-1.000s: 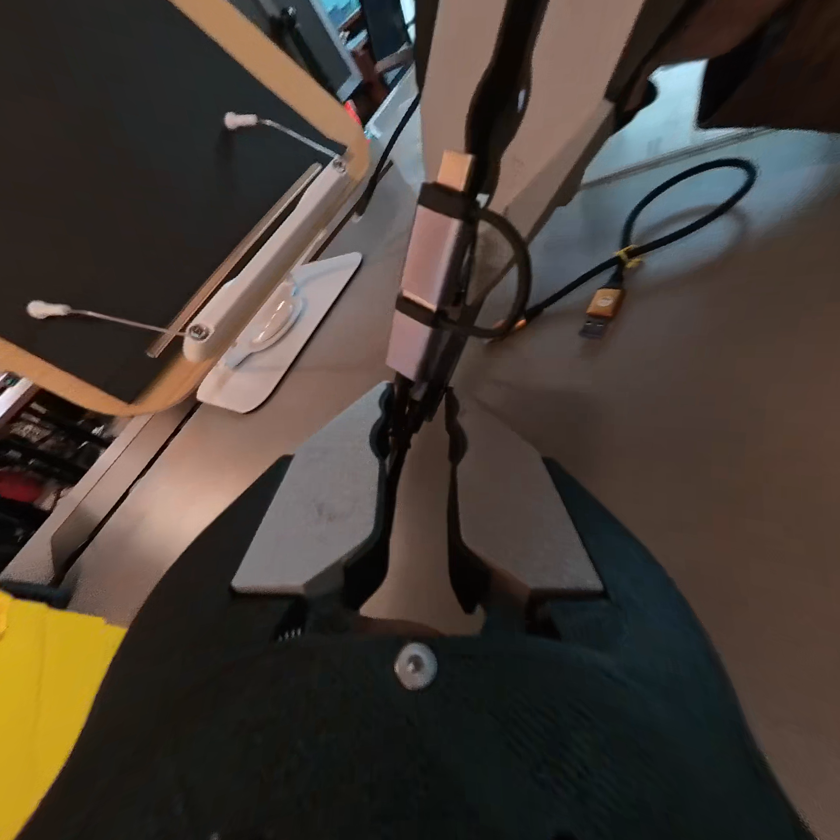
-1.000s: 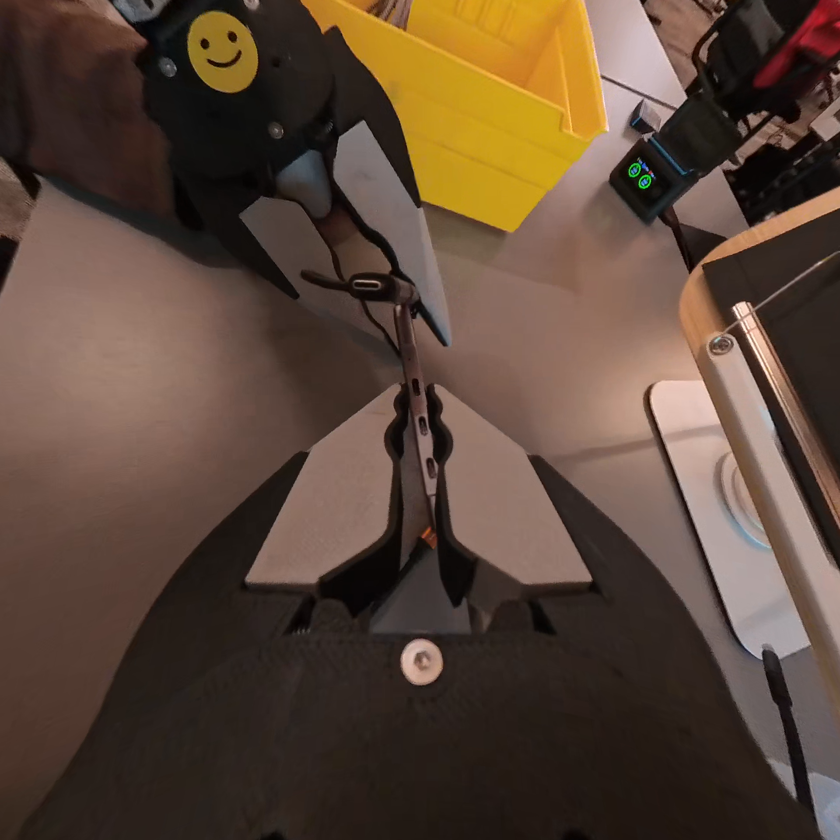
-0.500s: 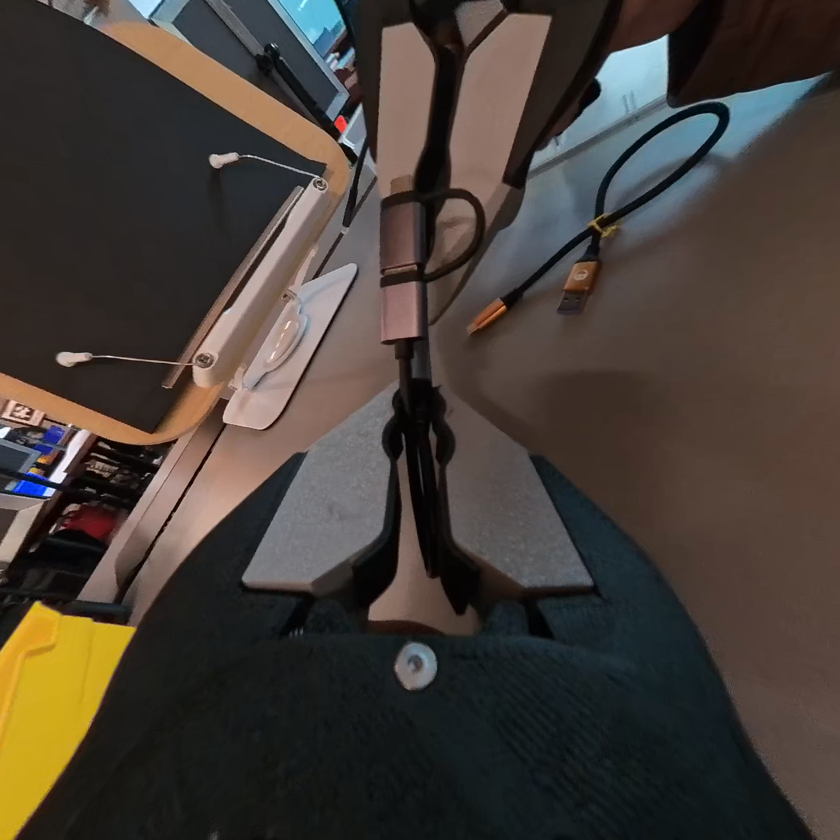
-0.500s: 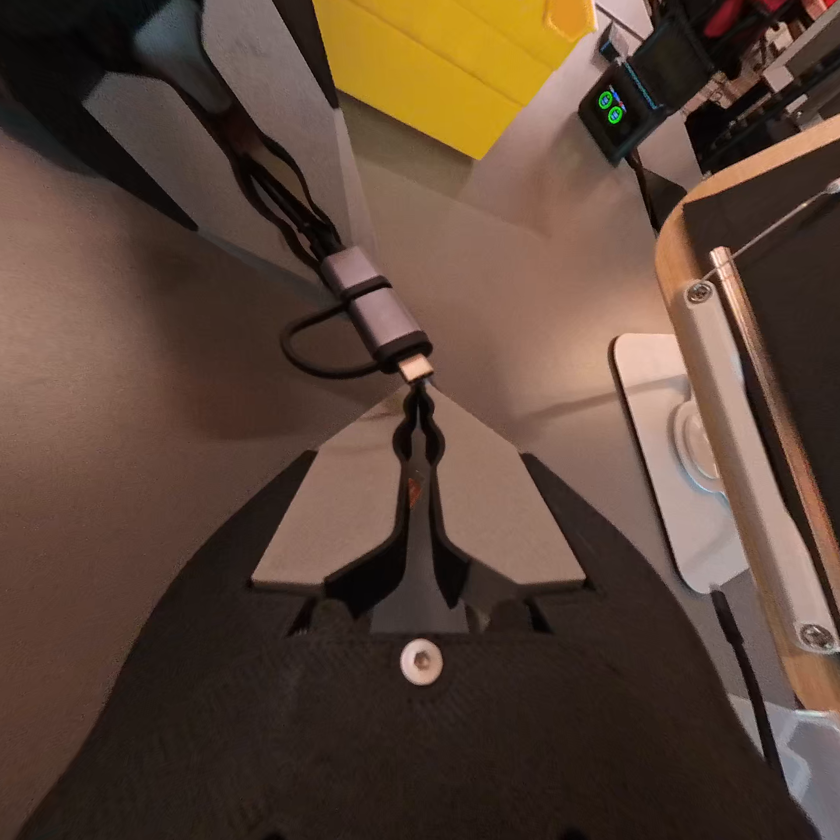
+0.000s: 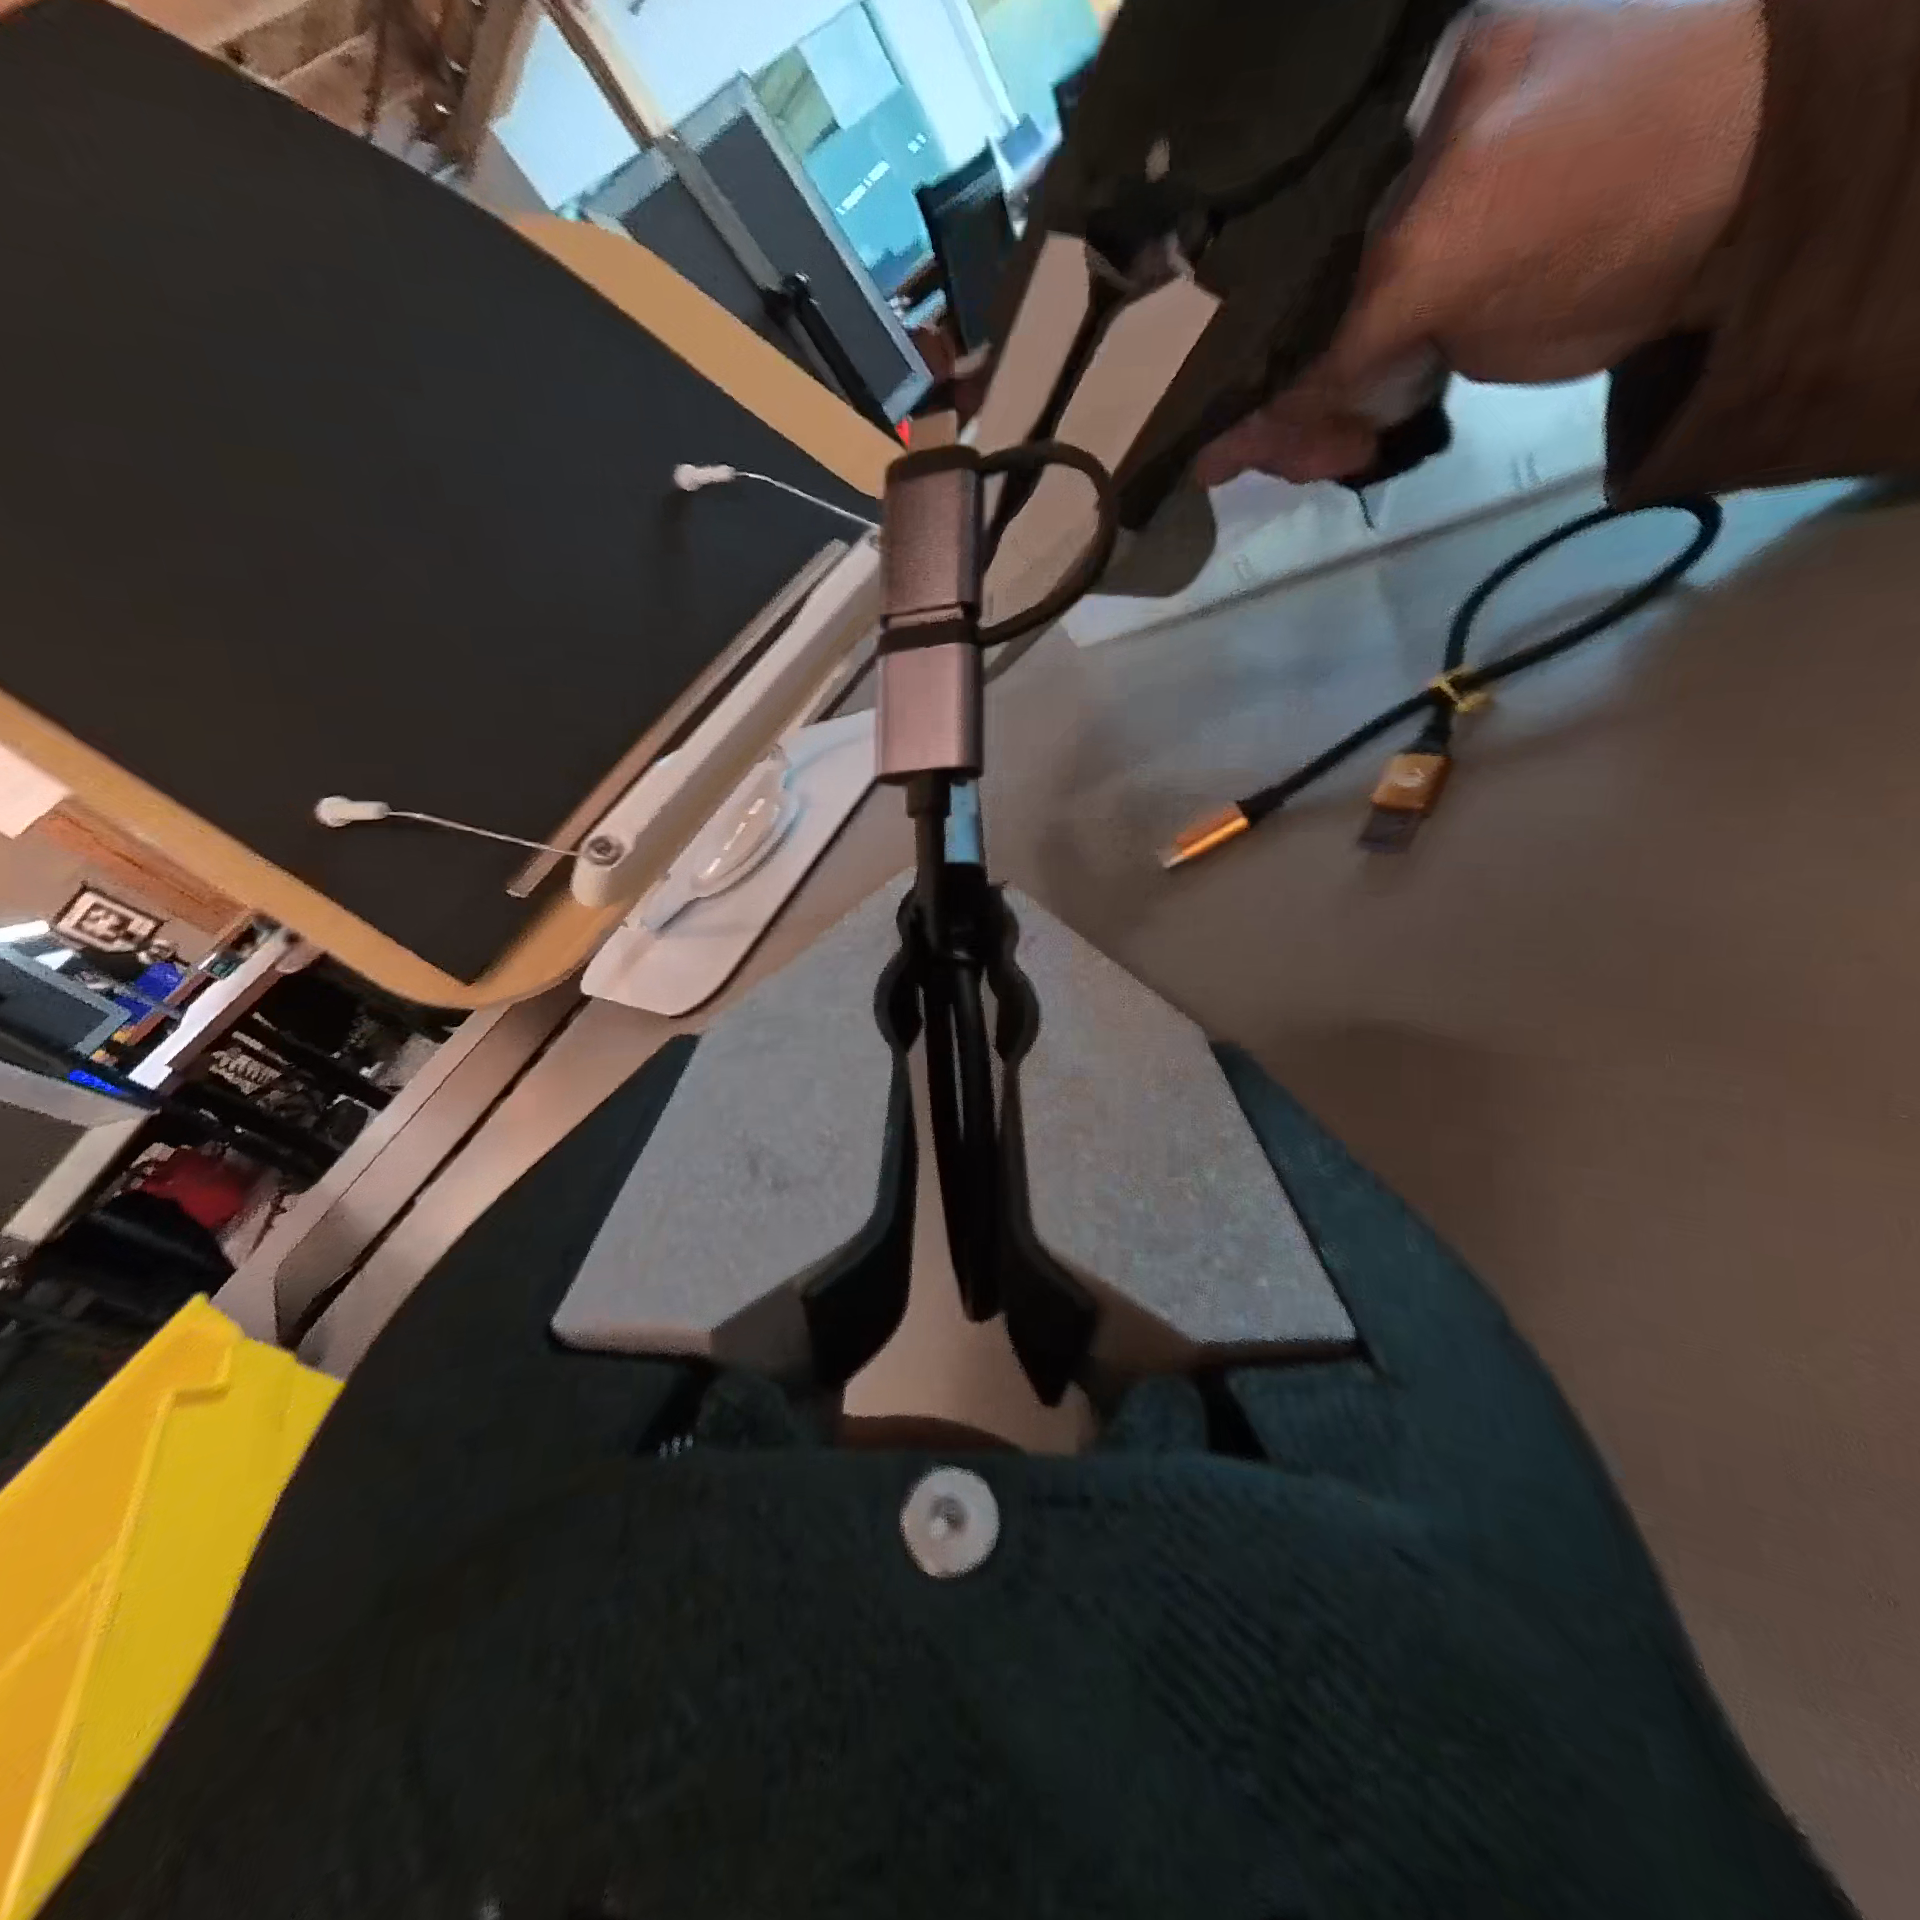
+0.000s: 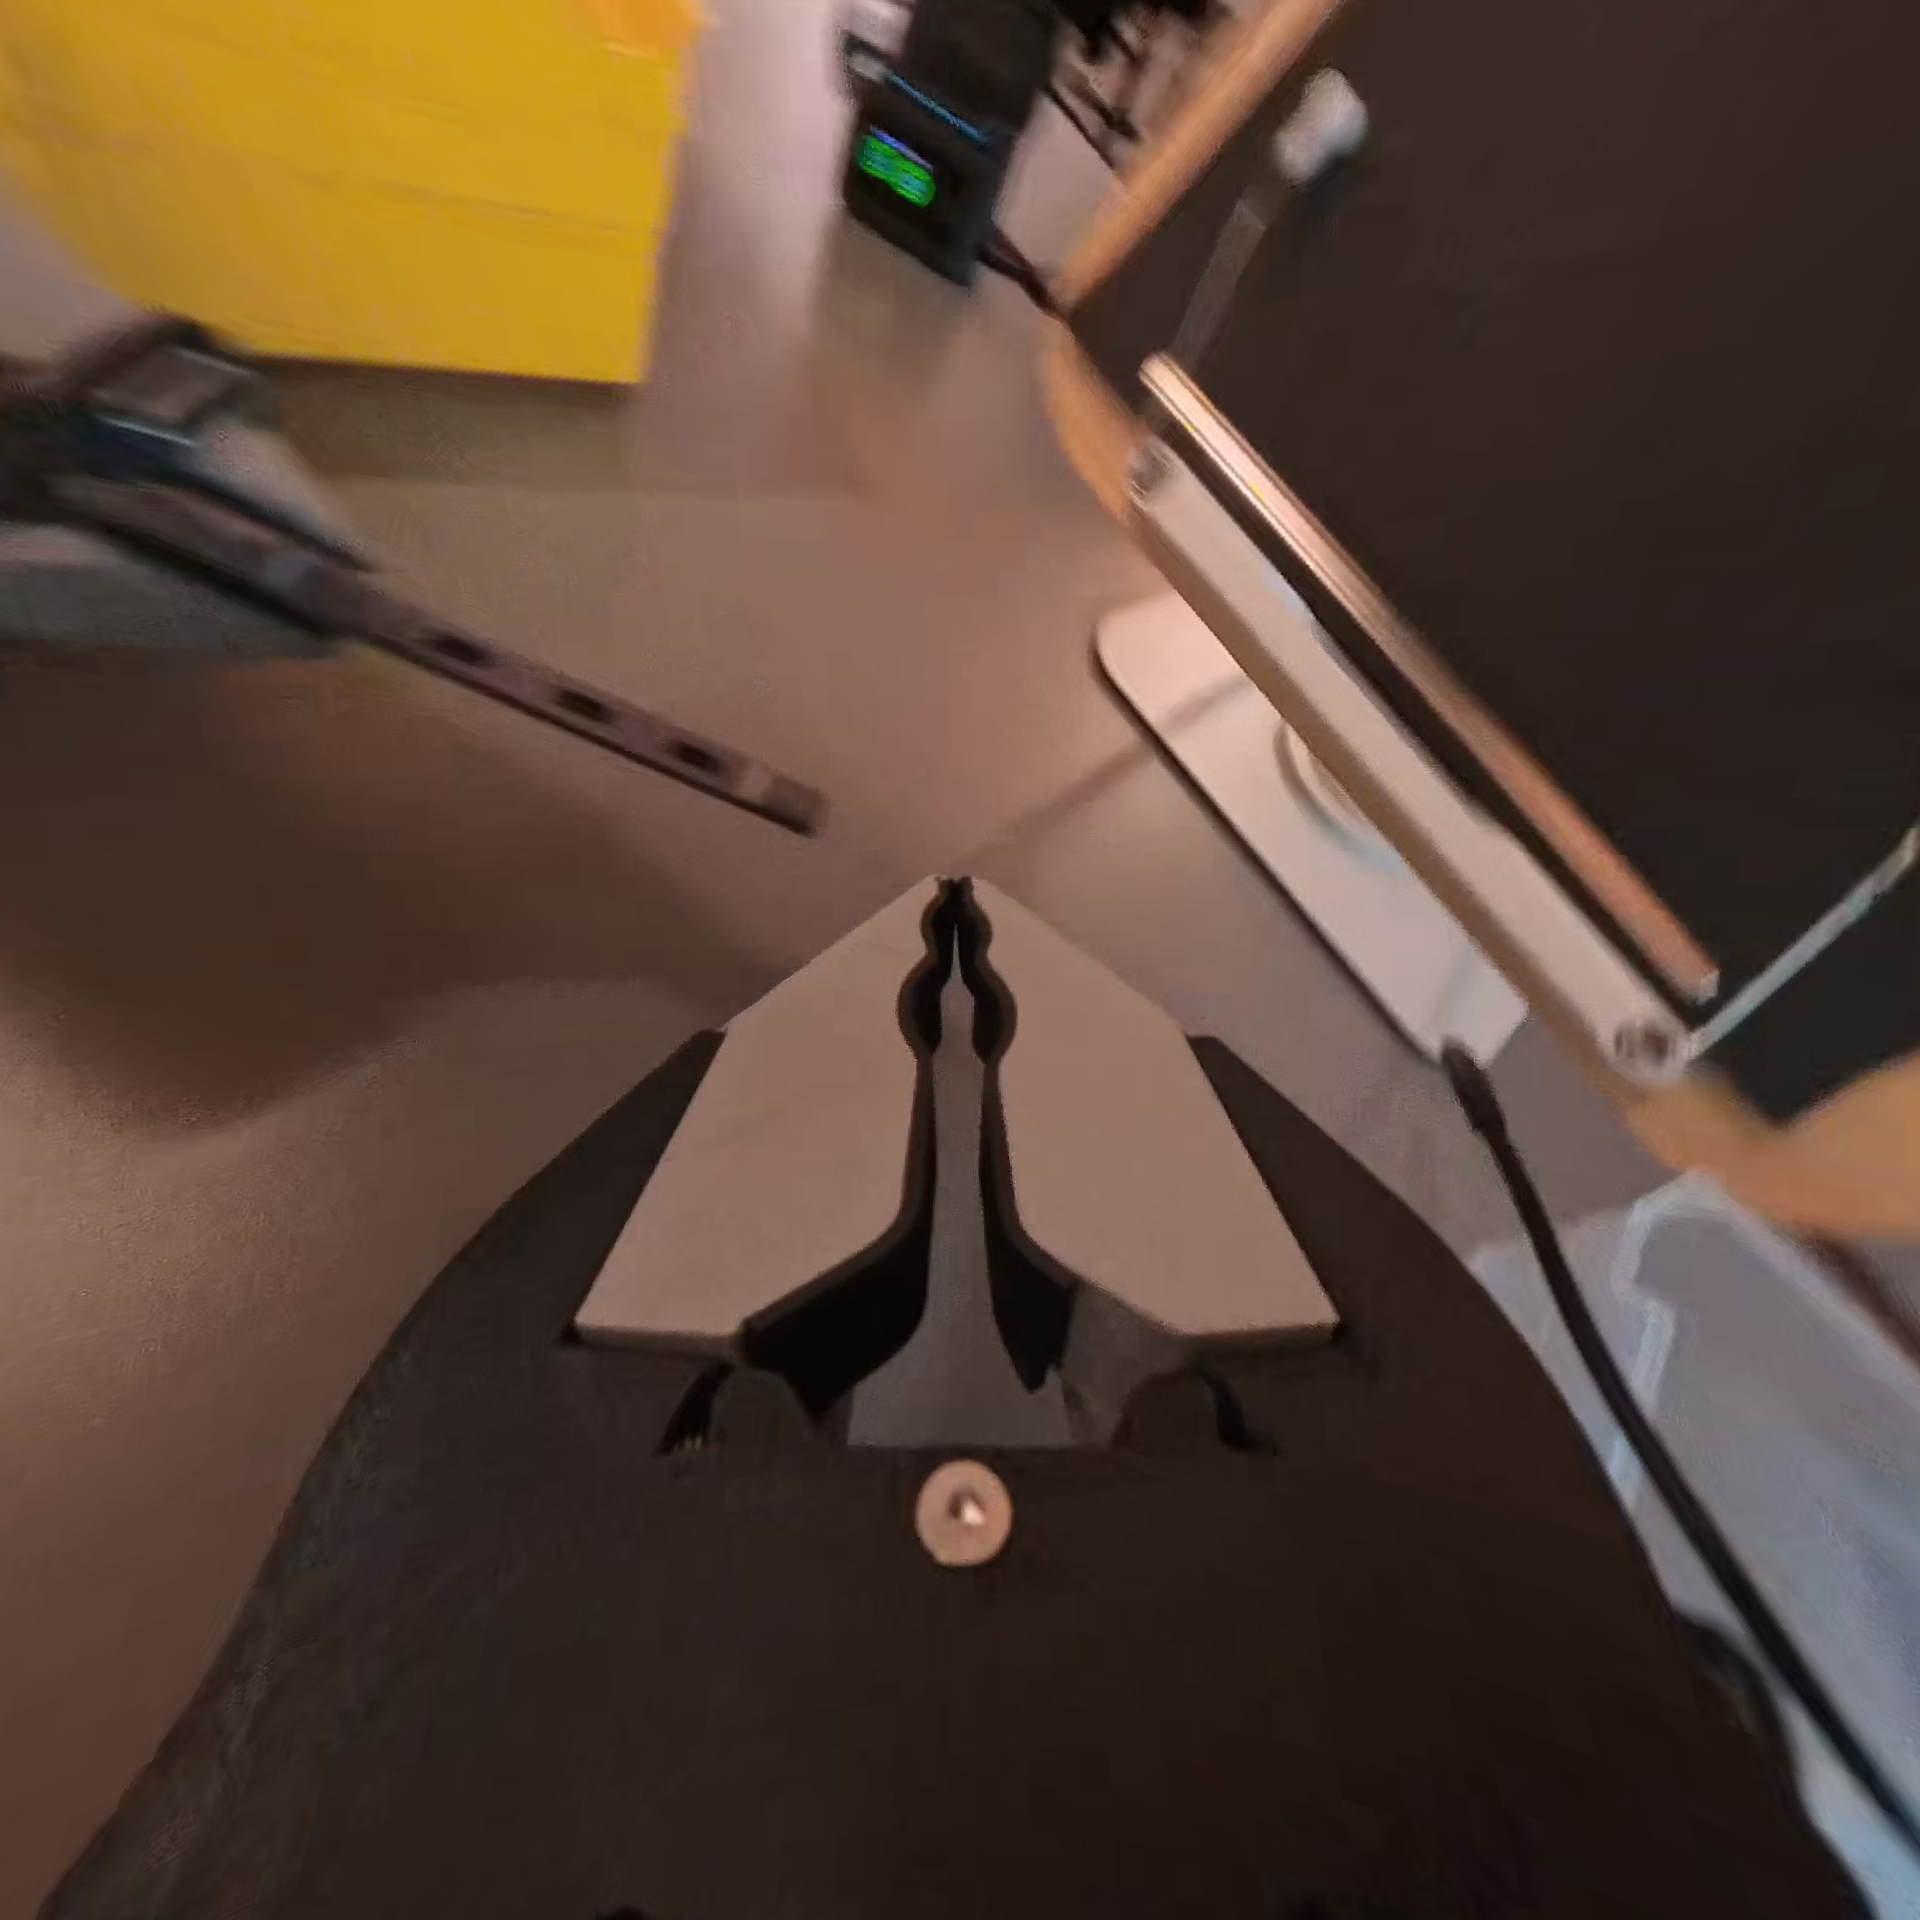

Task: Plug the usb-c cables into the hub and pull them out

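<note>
Left gripper [image 5: 954,914] clamped on hub [image 5: 928,634] cable; right gripper [image 6: 956,883] closed, seemingly empty, hub's long edge up-left

Grey-brown tabletop [image 5: 1558,1091], wood-edged black panel [image 5: 312,468] on a white stand base [image 6: 1299,790], yellow bin [image 6: 343,177] at the table's far side, bright office windows [image 5: 727,62] beyond, cluttered dark shelving [image 5: 260,1081] below

Both wrist cameras close over table [image 5: 1558,1039], sharing hub [image 6: 582,701].

Grey table [image 5: 1558,1039] w/ braided cable [image 5: 1455,717], yellow bin [image 6: 343,177], white stand base [image 6: 1309,821].
</note>
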Motion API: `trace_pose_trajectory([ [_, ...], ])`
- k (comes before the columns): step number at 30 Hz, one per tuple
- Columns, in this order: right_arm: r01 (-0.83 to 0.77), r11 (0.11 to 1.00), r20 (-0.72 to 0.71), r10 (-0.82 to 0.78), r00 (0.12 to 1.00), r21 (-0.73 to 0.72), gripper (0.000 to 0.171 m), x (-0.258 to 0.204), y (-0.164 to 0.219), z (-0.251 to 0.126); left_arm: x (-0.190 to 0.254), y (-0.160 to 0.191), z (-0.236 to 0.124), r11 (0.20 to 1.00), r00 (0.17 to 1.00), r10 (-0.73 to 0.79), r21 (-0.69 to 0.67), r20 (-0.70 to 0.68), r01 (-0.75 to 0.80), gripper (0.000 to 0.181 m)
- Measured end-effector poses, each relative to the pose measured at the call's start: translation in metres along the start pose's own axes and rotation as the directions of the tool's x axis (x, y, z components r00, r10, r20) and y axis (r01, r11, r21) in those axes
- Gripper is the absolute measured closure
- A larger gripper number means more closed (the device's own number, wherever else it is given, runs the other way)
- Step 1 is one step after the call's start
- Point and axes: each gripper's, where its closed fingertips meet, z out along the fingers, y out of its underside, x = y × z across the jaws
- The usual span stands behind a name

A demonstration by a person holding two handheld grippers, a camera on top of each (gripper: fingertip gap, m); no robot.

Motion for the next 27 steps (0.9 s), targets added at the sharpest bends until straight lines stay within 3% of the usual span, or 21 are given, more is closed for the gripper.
trace_pose_trajectory([
  [1, -0.094, 0.995, -0.017, 0.094, 0.995, -0.014, 0.171, 0.01, 0.005, 0.001, -0.004, -0.002, -0.001, 1.0, 1.0, -0.016, 0.012, 0.013, 0.016, 0.175],
  [4, -0.21, 0.977, 0.003, 0.21, 0.978, 0.028, 0.171, 0.014, 0.004, 0.002, -0.008, -0.007, -0.004, 0.998, 0.999, -0.049, 0.049, 0.024, 0.048, 0.174],
  [7, -0.193, 0.981, -0.054, 0.193, 0.98, 0.018, 0.171, 0.016, 0.004, 0.003, -0.007, -0.011, -0.005, 0.996, 0.998, -0.056, 0.071, 0.017, 0.055, 0.174],
  [12, -0.162, 0.983, 0.031, 0.16, 0.987, 0.084, 0.171, -0.009, -0.017, 0.009, -0.005, -0.017, -0.008, 0.992, 0.997, -0.073, 0.106, 0.001, 0.072, 0.175],
  [15, -0.093, 0.994, 0.028, 0.091, 0.995, 0.063, 0.171, -0.014, -0.013, 0.011, -0.005, -0.017, -0.009, 0.989, 0.995, -0.099, 0.113, -0.014, 0.1, 0.175],
  [27, -0.089, 0.994, 0.116, 0.08, 0.99, 0.069, 0.171, -0.029, -0.013, 0.013, -0.002, -0.012, -0.006, 0.975, 0.98, -0.191, 0.1, -0.062, 0.197, 0.174],
])
